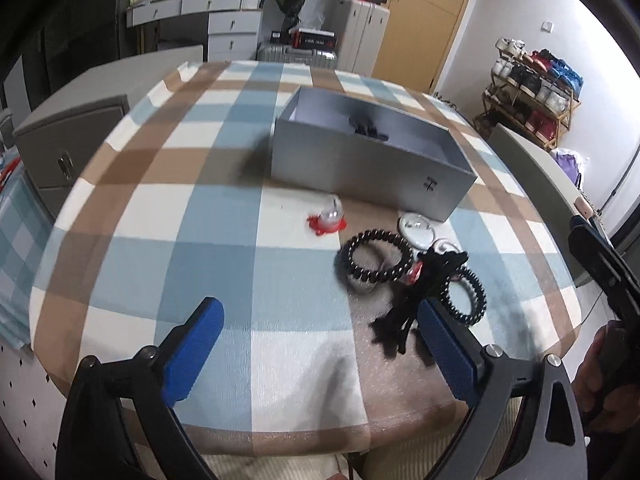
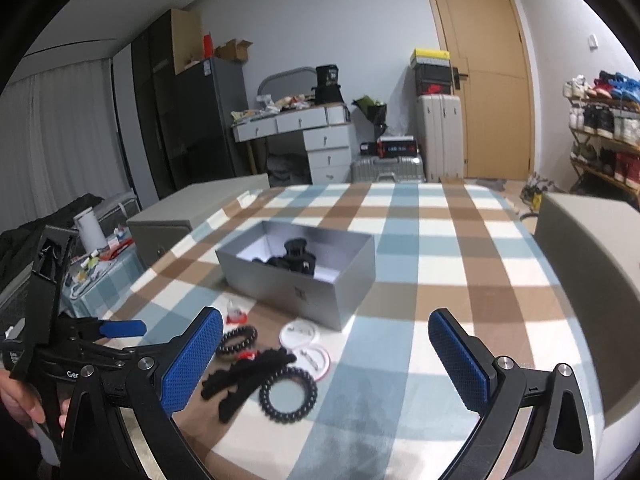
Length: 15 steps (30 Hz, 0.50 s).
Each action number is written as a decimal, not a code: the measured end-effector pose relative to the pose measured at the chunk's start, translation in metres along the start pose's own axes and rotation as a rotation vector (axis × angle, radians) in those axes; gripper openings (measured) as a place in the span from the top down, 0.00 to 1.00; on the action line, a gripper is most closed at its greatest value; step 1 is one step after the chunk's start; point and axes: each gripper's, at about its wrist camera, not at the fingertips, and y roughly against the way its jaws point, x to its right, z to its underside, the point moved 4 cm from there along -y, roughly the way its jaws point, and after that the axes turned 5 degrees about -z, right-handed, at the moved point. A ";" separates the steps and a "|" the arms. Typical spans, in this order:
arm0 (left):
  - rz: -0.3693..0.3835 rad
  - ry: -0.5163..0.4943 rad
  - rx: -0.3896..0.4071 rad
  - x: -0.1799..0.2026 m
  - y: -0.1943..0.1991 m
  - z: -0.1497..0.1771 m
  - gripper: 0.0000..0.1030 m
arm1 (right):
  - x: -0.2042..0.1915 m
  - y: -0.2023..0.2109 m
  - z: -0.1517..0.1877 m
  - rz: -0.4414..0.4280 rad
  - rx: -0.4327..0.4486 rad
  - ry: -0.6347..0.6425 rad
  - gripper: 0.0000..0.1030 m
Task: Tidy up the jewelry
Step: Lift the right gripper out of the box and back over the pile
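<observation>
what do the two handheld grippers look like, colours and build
Both match. The left gripper and the right gripper have black angular frames with silver pivot bolts and two fingers faced with blue, dotted-texture pads. White lettering starting "Ger" marks the left one's body. No cables or sleeves are visible.

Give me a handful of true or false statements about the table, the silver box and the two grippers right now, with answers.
1. The silver box has its lid on. False: it is open, with a black hair claw inside.
2. Both grippers are open and hold nothing. True: left gripper, right gripper.
3. Two black spiral bracelets lie outside the box. True: one nearer the box, another closer to the fingers.
4. The tablecloth is plain white. False: it is checked blue, brown and white.
5. The black fabric band is in the box. False: it lies on the cloth.
</observation>
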 end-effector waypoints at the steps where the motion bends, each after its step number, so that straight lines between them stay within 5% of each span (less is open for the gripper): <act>1: 0.004 0.000 -0.002 0.000 0.000 0.000 0.08 | 0.000 -0.002 0.003 0.000 -0.009 -0.002 0.00; 15: 0.108 0.033 -0.052 -0.006 -0.046 -0.044 0.08 | 0.009 -0.026 0.022 -0.017 -0.091 -0.038 0.00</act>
